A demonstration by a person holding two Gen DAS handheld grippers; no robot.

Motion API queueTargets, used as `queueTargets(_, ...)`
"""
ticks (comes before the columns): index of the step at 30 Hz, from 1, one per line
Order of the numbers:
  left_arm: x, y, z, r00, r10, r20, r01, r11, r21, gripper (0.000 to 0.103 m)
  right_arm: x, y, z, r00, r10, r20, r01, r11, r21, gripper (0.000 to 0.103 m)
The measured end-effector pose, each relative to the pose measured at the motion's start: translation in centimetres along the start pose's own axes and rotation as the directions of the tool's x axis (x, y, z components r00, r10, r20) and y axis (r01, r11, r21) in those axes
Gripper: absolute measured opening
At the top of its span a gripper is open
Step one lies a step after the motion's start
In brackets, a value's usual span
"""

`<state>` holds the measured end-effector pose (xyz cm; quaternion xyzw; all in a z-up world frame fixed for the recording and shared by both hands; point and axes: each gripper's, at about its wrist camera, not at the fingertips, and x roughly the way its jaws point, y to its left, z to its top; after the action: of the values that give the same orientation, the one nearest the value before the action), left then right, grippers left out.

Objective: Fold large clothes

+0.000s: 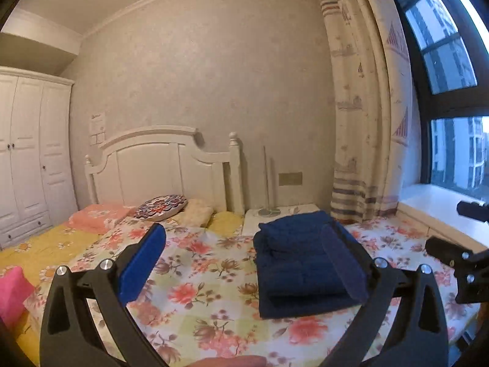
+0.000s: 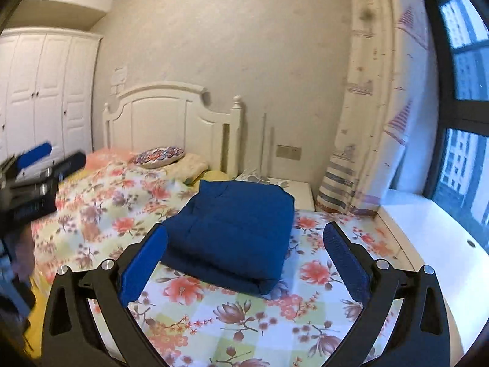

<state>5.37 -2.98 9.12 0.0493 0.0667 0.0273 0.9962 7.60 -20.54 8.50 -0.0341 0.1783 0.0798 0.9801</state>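
A dark blue garment [image 1: 305, 263] lies folded into a thick rectangle on the floral bedspread [image 1: 198, 275]. In the right wrist view the blue garment [image 2: 235, 232] sits just ahead of the fingers. My left gripper [image 1: 247, 263] is open and empty, held above the bed, with its right pad in front of the garment. My right gripper [image 2: 244, 263] is open and empty, above the near edge of the garment. The left gripper also shows blurred at the left of the right wrist view [image 2: 39, 165].
A white headboard [image 1: 162, 168] and pillows [image 1: 162, 208] are at the far end of the bed. A white wardrobe [image 1: 27, 153] stands at left. A bedside table [image 1: 269, 220], a curtain [image 1: 363, 122] and a window sill [image 1: 443, 211] are at right. A pink object [image 1: 12, 293] lies at the bed's left edge.
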Motion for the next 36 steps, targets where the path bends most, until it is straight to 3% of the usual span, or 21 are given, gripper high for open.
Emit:
queueTargets(5,1.3,-1.8,-1.9,0.996,-0.013,-0.089,0.014,1.000,0.019,0.101,1.5,0.3,-1.5,0.998,-0.017,-0.066,0.017,1.000,0.006,0.098)
queueTargets(11,3.7,-2.5,-4.6,0.983,-0.027,-0.180,0.029,1.000,0.006,0.101,3.2,-0.6,-3.2,0.991,-0.006,-0.132,0.018,0.996,0.090,0.098)
queueTargets(36,3.8,-2.8,-5.5,0.980,-0.048,-0.193,0.052,0.998,0.020,0.101,3.4,-0.1,-3.7,0.989,-0.007,-0.151,0.019,0.997,0.078,0.098)
